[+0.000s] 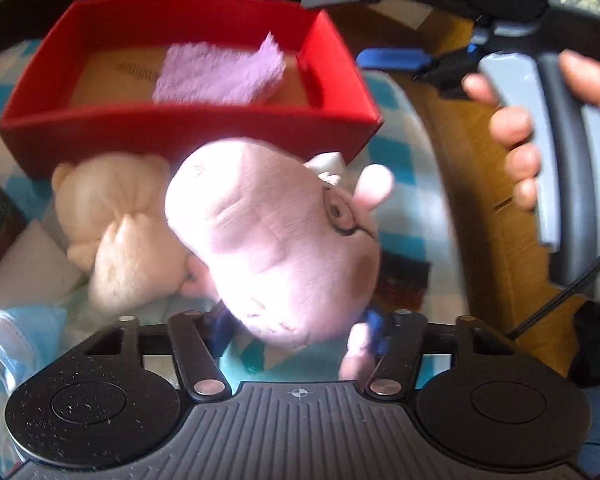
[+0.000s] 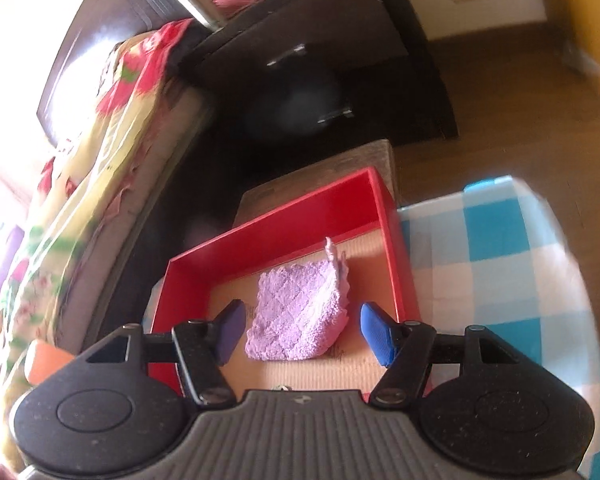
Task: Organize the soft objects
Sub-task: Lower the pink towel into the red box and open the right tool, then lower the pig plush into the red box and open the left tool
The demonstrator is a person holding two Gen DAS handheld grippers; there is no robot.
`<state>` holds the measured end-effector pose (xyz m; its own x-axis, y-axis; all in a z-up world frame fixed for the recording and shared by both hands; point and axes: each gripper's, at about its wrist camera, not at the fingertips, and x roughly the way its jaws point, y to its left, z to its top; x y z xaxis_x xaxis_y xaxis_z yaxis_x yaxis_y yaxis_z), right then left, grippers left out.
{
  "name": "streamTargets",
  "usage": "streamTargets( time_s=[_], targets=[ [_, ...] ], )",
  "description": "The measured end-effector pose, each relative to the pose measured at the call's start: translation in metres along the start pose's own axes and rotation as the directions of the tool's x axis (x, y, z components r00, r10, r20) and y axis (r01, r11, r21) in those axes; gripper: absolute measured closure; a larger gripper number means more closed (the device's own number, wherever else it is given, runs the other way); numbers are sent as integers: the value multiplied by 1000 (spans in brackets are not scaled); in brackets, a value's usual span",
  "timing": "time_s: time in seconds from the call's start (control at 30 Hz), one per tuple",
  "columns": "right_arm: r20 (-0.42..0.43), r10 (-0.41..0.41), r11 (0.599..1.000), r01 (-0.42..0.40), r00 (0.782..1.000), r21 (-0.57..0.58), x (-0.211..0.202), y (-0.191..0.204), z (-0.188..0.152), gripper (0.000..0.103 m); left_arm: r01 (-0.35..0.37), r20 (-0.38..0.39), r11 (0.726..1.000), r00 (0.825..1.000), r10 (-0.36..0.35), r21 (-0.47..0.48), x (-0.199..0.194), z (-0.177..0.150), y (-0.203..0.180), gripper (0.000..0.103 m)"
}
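My left gripper [image 1: 300, 330] is shut on a pink pig plush [image 1: 276, 232] and holds it in front of the red box [image 1: 188, 128]. A beige teddy bear [image 1: 120, 224] lies on the checkered cloth just left of the pig. A folded purple towel [image 1: 220, 74] lies inside the box. In the right wrist view my right gripper [image 2: 302, 332] is open and empty above the box [image 2: 400, 240], its blue pads [image 2: 376, 332] on either side of the purple towel [image 2: 300, 312]. The right gripper also shows in the left wrist view [image 1: 392, 60], beyond the box's right corner.
A blue-and-white checkered cloth [image 2: 500, 248] covers the surface right of the box. A bed with a floral cover [image 2: 80, 200] runs along the left. A dark cabinet [image 2: 320, 60] stands behind the box. A light blue soft item [image 1: 16, 336] lies at the near left.
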<state>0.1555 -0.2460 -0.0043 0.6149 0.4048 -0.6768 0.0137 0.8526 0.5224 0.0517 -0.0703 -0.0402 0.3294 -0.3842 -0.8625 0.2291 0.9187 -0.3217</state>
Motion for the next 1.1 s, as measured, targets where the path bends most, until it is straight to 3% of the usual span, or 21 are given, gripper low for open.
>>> streamTargets(
  time_s=[0.13, 0.23, 0.4, 0.57, 0.67, 0.77, 0.93, 1.0, 1.1],
  targets=[
    [11, 9, 1000, -9, 1000, 4, -4, 2, 2, 61, 19, 62, 1000, 998, -19, 5, -22, 12, -4, 43],
    [11, 9, 1000, -9, 1000, -2, -5, 6, 1, 61, 55, 58, 998, 997, -54, -7, -37, 16, 2, 43],
    [24, 17, 1000, -17, 1000, -8, -9, 13, 0, 61, 92, 138, 992, 987, -79, -91, -64, 22, 21, 43],
    [31, 28, 1000, -27, 999, -13, -11, 19, -2, 61, 147, 253, 972, 962, -98, -182, -81, 51, 37, 42],
    [30, 25, 1000, -24, 999, -8, -12, 16, -2, 61, 134, 340, 960, 939, -44, -245, -80, 71, 43, 41],
    [26, 19, 1000, -19, 999, 22, -12, 6, -1, 61, 130, 420, 930, 907, 28, -343, -74, 89, 55, 40],
    [17, 26, 998, -27, 1000, 54, -12, -8, 3, 61, 165, 450, 884, 891, 56, -437, -54, 103, 71, 20],
    [15, 27, 998, -28, 1000, 61, -11, -11, 4, 61, 157, 463, 883, 883, 75, -443, -53, 103, 73, 18],
    [8, 31, 997, -31, 999, 73, -12, -16, 5, 61, 127, 448, 892, 889, 92, -434, -54, 104, 69, 13]
  ],
)
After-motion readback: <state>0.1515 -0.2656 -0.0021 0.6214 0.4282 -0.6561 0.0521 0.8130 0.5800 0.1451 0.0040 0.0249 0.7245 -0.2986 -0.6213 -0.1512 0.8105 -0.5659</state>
